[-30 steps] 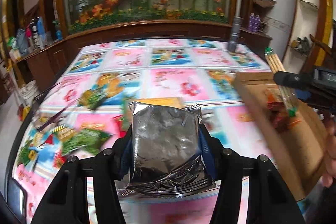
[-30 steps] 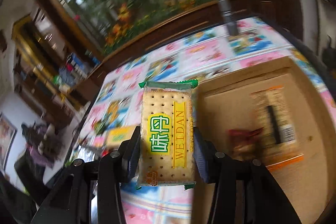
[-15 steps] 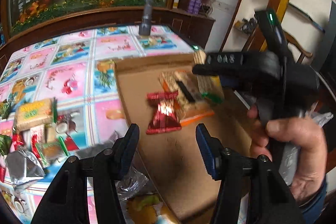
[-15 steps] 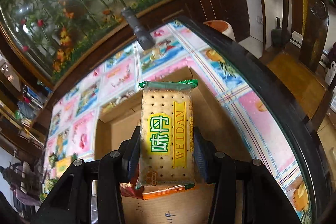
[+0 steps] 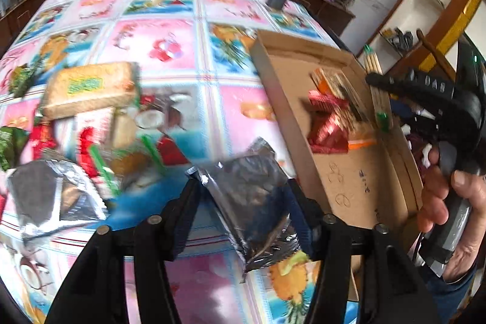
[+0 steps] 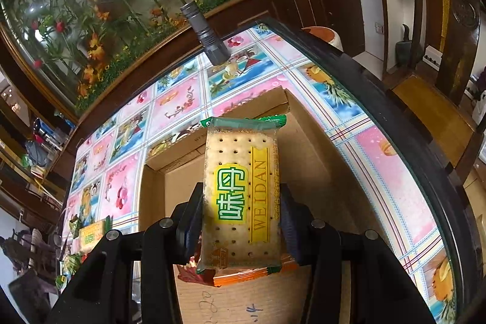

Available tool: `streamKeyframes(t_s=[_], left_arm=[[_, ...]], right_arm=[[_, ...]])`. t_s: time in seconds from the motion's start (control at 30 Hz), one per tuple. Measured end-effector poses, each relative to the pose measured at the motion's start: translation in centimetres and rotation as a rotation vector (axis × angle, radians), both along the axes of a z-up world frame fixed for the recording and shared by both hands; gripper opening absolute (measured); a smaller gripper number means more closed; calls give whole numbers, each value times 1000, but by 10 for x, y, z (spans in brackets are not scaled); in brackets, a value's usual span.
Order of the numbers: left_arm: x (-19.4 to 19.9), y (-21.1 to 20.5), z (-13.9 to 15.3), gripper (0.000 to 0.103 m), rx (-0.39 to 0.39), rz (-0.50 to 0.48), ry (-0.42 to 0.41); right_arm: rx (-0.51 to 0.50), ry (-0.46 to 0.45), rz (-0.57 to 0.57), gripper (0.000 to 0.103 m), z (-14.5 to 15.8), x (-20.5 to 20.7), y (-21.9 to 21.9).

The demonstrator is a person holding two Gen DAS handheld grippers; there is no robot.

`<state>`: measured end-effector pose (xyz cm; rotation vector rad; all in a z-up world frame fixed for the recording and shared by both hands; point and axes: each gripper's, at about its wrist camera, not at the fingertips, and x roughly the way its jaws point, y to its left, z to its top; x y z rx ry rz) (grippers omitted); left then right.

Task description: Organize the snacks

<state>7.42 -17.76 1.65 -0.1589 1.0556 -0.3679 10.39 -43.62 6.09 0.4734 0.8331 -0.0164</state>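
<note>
My left gripper (image 5: 243, 202) is shut on a silver foil snack bag (image 5: 252, 196) and holds it above the table, just left of the cardboard box (image 5: 358, 184). The box holds a red wrapper (image 5: 328, 126) and an orange-edged packet (image 5: 340, 90). My right gripper (image 6: 241, 211) is shut on a Weidan cracker pack (image 6: 241, 196), upright over the box (image 6: 306, 160). The right gripper also shows in the left wrist view (image 5: 376, 99), over the box's right side. More snacks lie on the table at left: a cracker pack (image 5: 91, 87) and another silver bag (image 5: 48, 196).
A grey flashlight (image 6: 205, 34) stands at the table's far edge, behind the box. The table has a colourful patterned cloth (image 5: 158, 44) under glass with a dark rim (image 6: 395, 99). A wooden chair (image 6: 440, 50) stands to the right. Loose wrappers (image 6: 88, 236) lie left of the box.
The left gripper was open and empty half a second ago and now holds the silver bag beside the box. The right gripper keeps the cracker pack and has sunk closer over the box.
</note>
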Motion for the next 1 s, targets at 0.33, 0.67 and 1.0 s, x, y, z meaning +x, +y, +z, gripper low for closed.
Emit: streamKeyframes(t_s=[0.33,0.67,1.0], left_arm=[[-9,-24,-4,56,239,11,-132],[-16,-14,54,56,23,42,-241],[-17,-91,15,56,-41,-171,-122]], right_arm=[[20,-17,-7,49,3,-3,-2],[28,-12,-47,49,4,-4,-15],[22,37,-35,49,-5,1,-23]])
